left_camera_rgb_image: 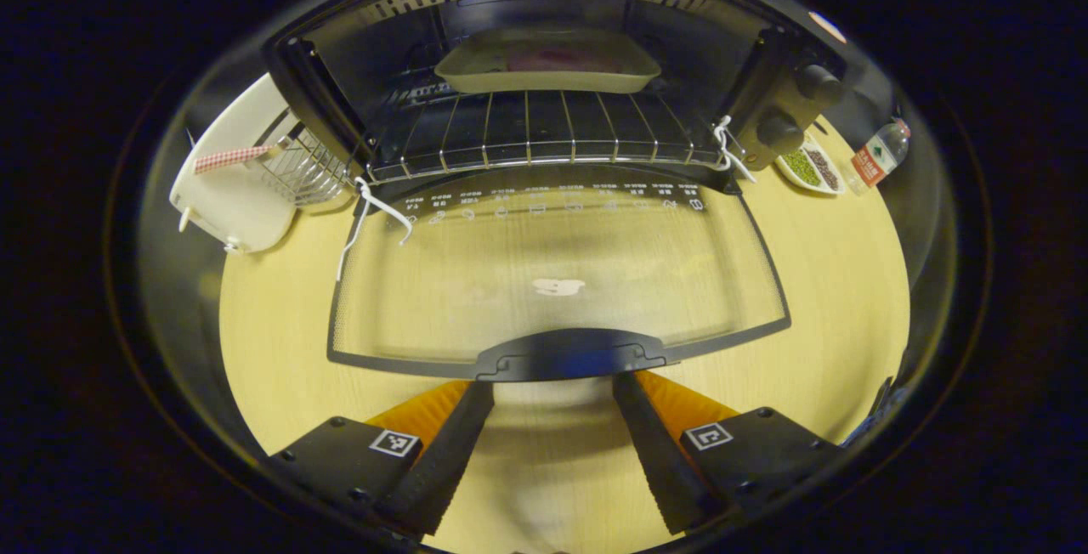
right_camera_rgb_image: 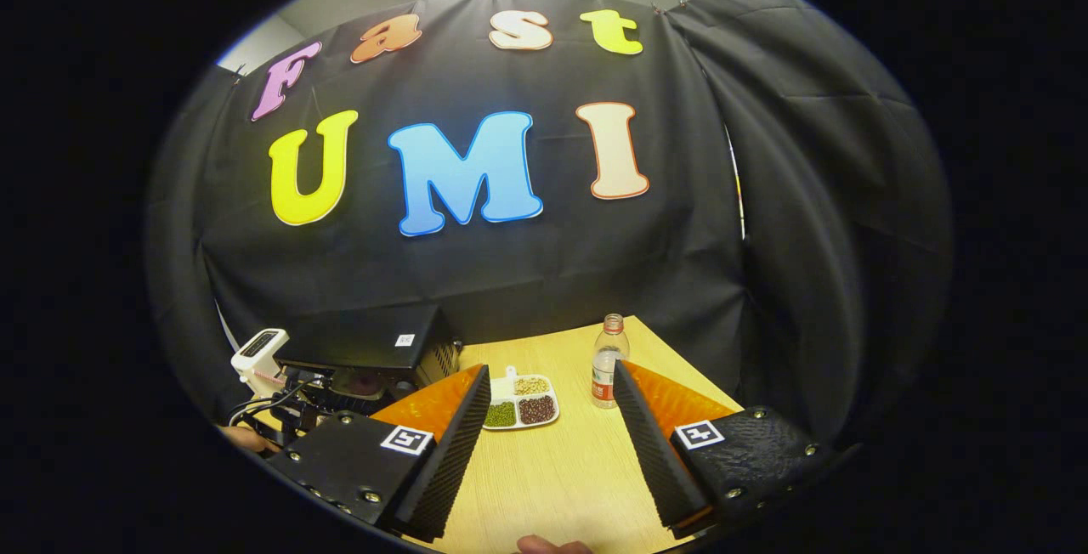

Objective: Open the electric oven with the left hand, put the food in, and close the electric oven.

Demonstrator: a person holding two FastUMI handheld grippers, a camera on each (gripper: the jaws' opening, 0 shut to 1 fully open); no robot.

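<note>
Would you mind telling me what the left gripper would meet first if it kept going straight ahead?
Most likely the black handle of the lowered glass oven door, just ahead of the open left gripper; depth is hard to judge.

What lies in the tray on the oven rack is only a dim reddish blur, too dark to make out, and the small print along the top of the glass door is too fine to read. In the right gripper view the oven is partly behind the claw's finger, so its front is cut off. The bottle label and the grains in the divided dish are too small to tell.
</note>
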